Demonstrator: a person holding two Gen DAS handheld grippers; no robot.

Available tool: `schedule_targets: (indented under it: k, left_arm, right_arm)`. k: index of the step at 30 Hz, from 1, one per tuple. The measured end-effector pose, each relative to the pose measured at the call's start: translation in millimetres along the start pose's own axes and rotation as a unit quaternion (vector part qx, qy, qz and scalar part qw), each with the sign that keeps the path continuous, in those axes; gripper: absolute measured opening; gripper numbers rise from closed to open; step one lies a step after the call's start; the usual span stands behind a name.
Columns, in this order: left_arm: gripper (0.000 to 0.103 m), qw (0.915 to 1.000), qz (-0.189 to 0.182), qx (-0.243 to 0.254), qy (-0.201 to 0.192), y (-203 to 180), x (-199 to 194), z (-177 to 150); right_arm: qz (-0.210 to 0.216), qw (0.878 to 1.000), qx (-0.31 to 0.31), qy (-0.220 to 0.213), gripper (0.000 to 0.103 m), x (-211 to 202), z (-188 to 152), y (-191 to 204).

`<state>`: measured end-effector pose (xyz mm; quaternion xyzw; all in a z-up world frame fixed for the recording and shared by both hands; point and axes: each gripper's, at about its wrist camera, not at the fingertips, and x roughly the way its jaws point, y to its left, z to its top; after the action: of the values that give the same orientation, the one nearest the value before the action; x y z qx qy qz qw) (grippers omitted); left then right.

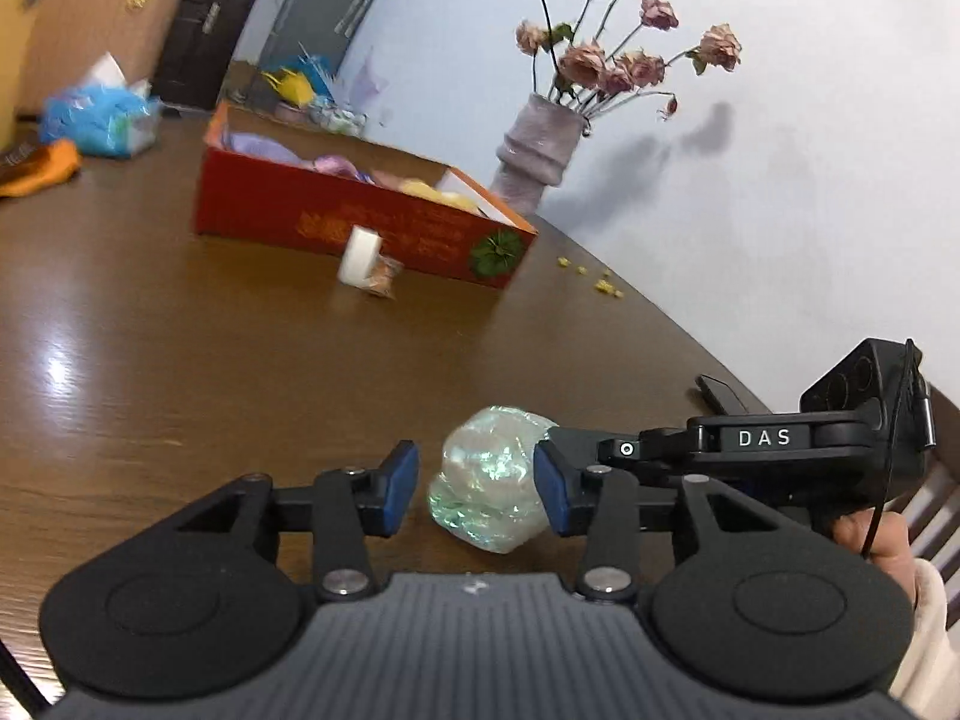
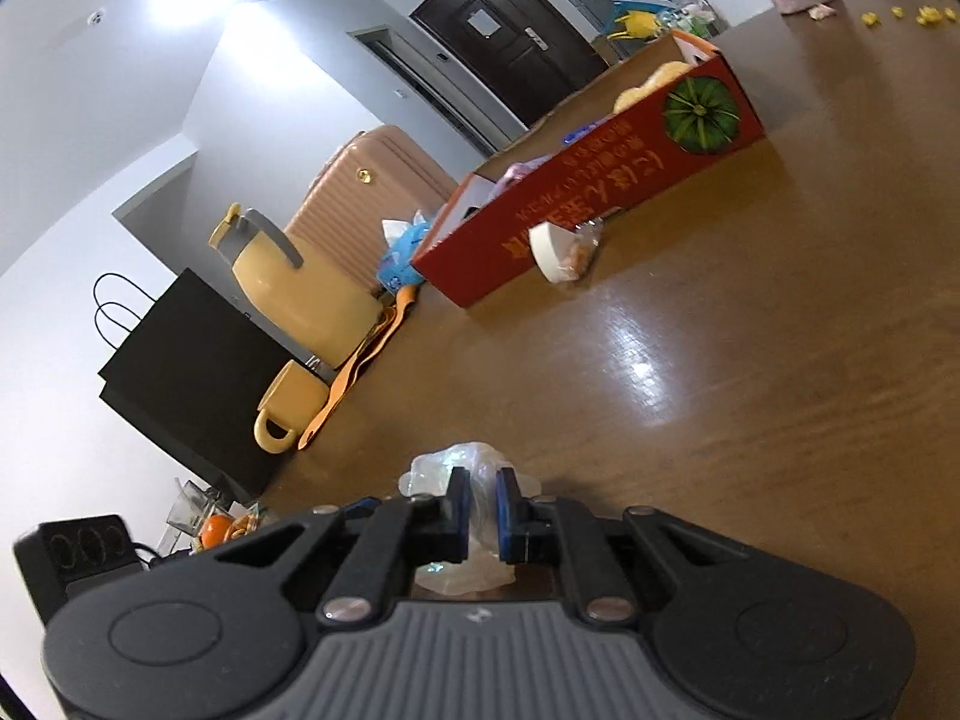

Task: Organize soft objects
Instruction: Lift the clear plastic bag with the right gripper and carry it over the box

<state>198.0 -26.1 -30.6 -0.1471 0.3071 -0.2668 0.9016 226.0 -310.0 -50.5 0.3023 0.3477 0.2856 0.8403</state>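
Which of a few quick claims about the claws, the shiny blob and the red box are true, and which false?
1. The right claw is shut on the shiny blob. True.
2. The left claw also pinches the blob. False: its fingers are spread, and the blob sits between them, with a clear gap at the left pad.
3. The red box is closed with a lid. False: it is open on top, with soft things showing inside.
4. A white tape roll stands on the table in front of the box. True.
5. The vase lies on its side. False: it stands upright, holding dried roses.
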Motion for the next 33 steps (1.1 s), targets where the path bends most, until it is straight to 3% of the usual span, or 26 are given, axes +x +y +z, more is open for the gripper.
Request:
schedule_targets:
  k: [2, 4, 6, 13, 17, 22, 26, 29, 33]
  left_arm:
    - [0.041, 0.9996, -0.010, -0.018, 0.018, 4.5, 13.3, -2.1]
    - [0.026, 0.9986, -0.030, -0.039, 0.021, 8.7, 19.3, -4.0]
    - [0.020, 0.9984, -0.040, -0.038, 0.012, 8.4, 20.2, -5.5]
    - [0.016, 0.9990, -0.035, -0.029, 0.006, 2.0, 18.5, -0.7]
    - [0.016, 0.9987, -0.049, -0.003, -0.015, -5.8, 19.9, 36.3]
    - [0.016, 0.9953, -0.069, 0.044, -0.051, -6.9, 48.4, 125.6]
    - [0.016, 0.9952, -0.065, 0.054, -0.050, 6.3, 97.8, 204.9]
    - [0.016, 0.9969, -0.041, 0.055, -0.039, 27.3, 136.5, 240.6]
    - [0.016, 0.9995, -0.002, 0.032, 0.001, 66.6, 190.4, 256.7]
  right_arm:
    - [0.001, 1.000, 0.014, 0.000, 0.008, -2.1, -2.0, -6.8]
    - [-0.004, 1.000, 0.018, 0.001, 0.008, -3.0, -3.0, -9.5]
    - [-0.009, 1.000, 0.010, -0.001, 0.008, -5.2, -3.9, -9.1]
    - [-0.025, 0.999, -0.018, -0.009, 0.008, -5.5, -1.8, -0.9]
    - [-0.027, 0.999, -0.033, -0.020, 0.008, -9.1, 16.4, 9.2]
    - [-0.032, 0.994, -0.087, -0.066, 0.009, -10.7, 92.8, 36.2]
    - [-0.054, 0.986, -0.127, -0.089, 0.009, 15.0, 178.7, 49.6]
    - [-0.082, 0.982, -0.146, -0.084, 0.009, 53.2, 231.5, 47.1]
    - [-0.114, 0.982, -0.142, -0.043, 0.009, 123.5, 277.5, 22.2]
